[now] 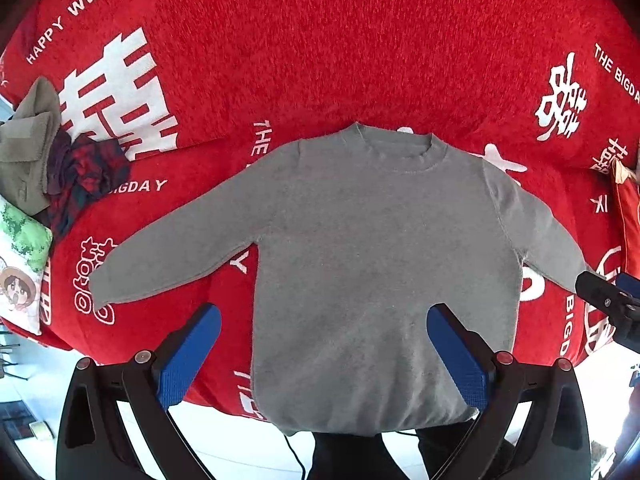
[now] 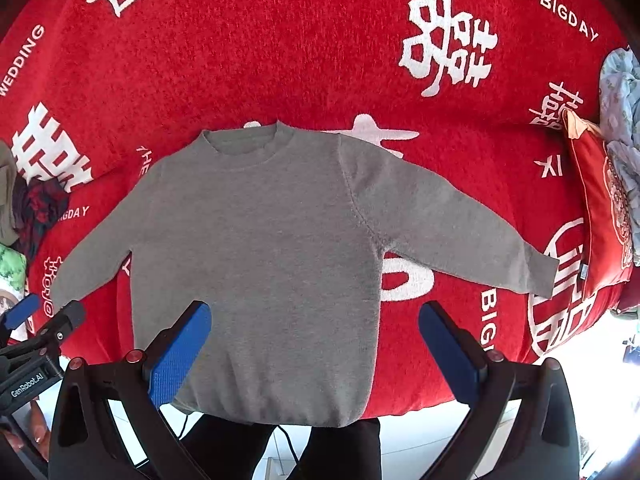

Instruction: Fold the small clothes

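Sweater: a small grey sweater [image 1: 372, 248] lies flat on the red blanket [image 1: 320, 40], neck away from the cameras, both sleeves spread out and angled down — its hem hangs just over the near edge.
Left tongs: the left tongs [image 1: 324, 328] hover above the sweater's lower half, blue pads wide apart, gripping nothing.
Right tongs: the right tongs [image 2: 314, 324] hang over the hem area, also spread wide and empty.
Blanket: red with white characters and the words "THE BIGDAY" and "HAPPY WEDDING".
Left edge: a heap of other clothes [image 1: 60, 160] — olive and dark red plaid — with a cartoon-print pillow [image 1: 20, 264] beside it.
Right edge: a red cushion [image 2: 604, 208] and a pale blue bundle [image 2: 620, 104] behind it.
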The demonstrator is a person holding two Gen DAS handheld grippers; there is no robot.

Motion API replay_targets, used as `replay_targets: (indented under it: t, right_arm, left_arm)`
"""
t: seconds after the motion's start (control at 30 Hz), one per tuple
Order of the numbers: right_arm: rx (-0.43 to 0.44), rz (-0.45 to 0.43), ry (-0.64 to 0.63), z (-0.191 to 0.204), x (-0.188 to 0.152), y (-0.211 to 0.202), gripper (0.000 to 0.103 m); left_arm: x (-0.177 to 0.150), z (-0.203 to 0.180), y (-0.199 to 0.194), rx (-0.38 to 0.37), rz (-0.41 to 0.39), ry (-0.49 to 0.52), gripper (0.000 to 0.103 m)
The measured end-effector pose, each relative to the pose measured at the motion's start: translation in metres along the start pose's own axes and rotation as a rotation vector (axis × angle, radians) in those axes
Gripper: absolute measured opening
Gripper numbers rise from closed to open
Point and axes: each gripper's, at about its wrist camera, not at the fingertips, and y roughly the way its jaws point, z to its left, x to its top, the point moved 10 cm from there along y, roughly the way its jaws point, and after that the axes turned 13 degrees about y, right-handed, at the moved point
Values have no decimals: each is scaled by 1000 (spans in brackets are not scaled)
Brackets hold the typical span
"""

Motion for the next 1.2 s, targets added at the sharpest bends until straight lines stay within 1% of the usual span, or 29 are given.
replay_targets:
  t: [0.5, 1.2]
  right_arm:
    - [-10, 2, -12, 2, 0, 1, 103]
    - [-20, 14, -12, 2, -2, 5, 103]
  left_arm:
    - [-1, 8, 1, 30, 6, -6, 103]
    - [-4, 15, 6, 24, 19, -22, 103]
